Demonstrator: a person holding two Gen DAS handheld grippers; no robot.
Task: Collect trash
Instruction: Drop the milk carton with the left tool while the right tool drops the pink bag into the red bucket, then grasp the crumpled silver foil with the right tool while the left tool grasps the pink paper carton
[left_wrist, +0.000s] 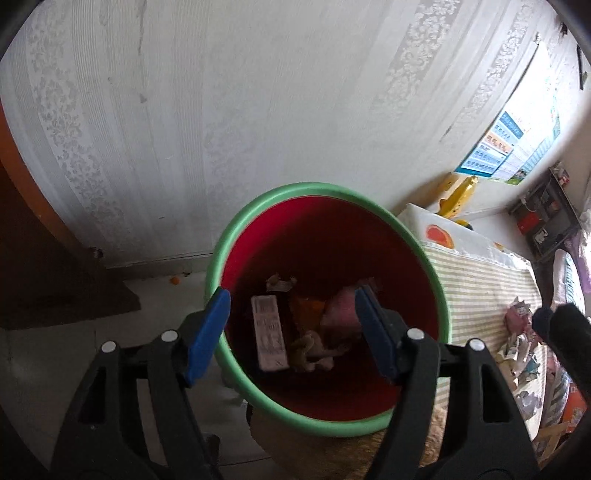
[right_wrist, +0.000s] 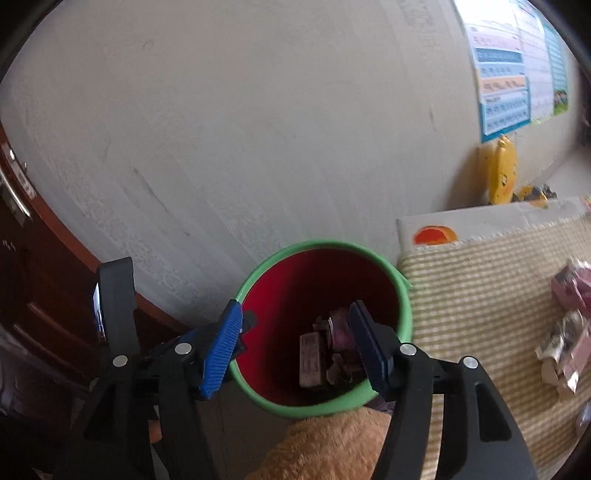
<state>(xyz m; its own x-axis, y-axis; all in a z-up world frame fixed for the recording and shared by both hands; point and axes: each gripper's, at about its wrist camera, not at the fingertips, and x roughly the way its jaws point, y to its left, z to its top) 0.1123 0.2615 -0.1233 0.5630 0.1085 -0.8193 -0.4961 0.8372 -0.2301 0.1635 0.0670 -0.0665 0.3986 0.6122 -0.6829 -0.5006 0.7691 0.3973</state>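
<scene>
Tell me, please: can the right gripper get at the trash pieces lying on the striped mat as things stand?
Probably yes. The right gripper is open and empty above the bin, and the trash pieces lie uncovered on the striped mat to its right, with nothing between them.

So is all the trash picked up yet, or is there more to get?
Some is done: the red bin already holds a white carton and crumpled wrappers. Nothing is in hand: the left gripper and right gripper both hang over the bin with jaws open and empty. Still left: scraps lying on the striped mat beside the bin.
</scene>
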